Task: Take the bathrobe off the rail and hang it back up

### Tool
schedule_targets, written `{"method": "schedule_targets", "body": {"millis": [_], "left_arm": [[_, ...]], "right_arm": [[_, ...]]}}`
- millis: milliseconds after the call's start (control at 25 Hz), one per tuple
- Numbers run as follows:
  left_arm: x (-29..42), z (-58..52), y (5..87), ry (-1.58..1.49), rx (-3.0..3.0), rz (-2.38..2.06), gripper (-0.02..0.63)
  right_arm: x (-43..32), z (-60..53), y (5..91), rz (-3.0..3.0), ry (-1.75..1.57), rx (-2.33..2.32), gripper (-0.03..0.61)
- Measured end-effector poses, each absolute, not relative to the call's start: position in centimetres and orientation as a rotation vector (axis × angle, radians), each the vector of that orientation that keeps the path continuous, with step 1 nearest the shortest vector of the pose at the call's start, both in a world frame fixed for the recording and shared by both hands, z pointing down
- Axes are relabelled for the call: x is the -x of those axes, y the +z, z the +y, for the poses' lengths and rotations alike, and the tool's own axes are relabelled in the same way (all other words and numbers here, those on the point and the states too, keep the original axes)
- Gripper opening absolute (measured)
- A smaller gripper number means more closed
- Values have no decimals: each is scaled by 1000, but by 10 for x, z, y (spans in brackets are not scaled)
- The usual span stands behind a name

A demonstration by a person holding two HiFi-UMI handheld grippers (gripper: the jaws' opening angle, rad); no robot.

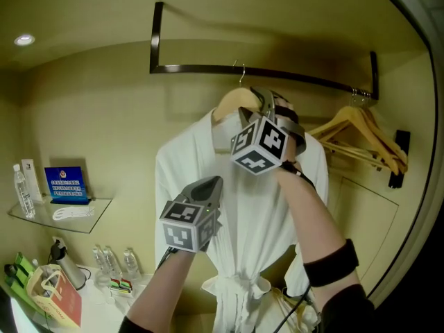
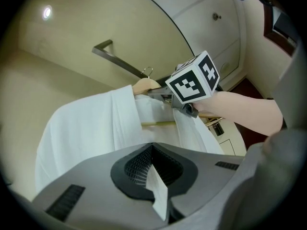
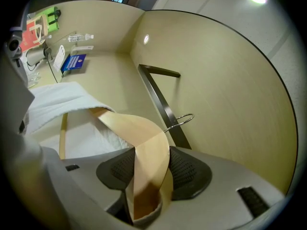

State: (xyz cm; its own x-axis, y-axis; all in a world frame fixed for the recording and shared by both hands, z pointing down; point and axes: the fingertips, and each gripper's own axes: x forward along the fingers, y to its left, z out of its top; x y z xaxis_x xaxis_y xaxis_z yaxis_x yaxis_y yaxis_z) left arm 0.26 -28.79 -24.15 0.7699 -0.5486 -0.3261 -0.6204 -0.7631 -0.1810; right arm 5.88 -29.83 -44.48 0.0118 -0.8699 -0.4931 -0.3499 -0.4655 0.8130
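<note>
In the head view, the soft white bathrobe [image 1: 239, 207] hangs on a light wooden hanger [image 1: 227, 104] in the middle, and the hanger's thin metal hook [image 1: 241, 69] is up at the long dark metal rail [image 1: 305, 76], which runs from left to right along the far wall. I cannot tell if the hook rests on the rail or is just off it. The right claw [image 1: 262, 103] is up high at the top of the hanger, right under the hook; the left claw [image 1: 210, 186] is lower and to the left, at the front of the bathrobe. In the left gripper view, the left claw [image 2: 154, 174] is squeezed tight on a thin fold of the white cloth, with the rest of the bathrobe [image 2: 81, 128] spread out beyond it. In the right gripper view, the right claw [image 3: 146, 176] is clamped on the wide wooden hanger [image 3: 127, 128], and the hook [image 3: 182, 120] sits just past it, beside the rail [image 3: 163, 99]. So the right claw is the one nearer the hook, and I think it must lift the hook over the rail while the left claw holds the cloth steady.
</note>
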Motion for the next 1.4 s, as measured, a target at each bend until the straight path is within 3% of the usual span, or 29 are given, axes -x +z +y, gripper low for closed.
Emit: {"method": "schedule_targets", "body": {"millis": [560,1400], "left_arm": [[43,-256,-200,286,2732,1015,0],[103,-221,13,92,2856,1127,0]], "right_arm": [[-23,-302,-367,-1427,-1375,-1791,221],[14,-302,-131,-1583,-1155,-1678,221]]}}
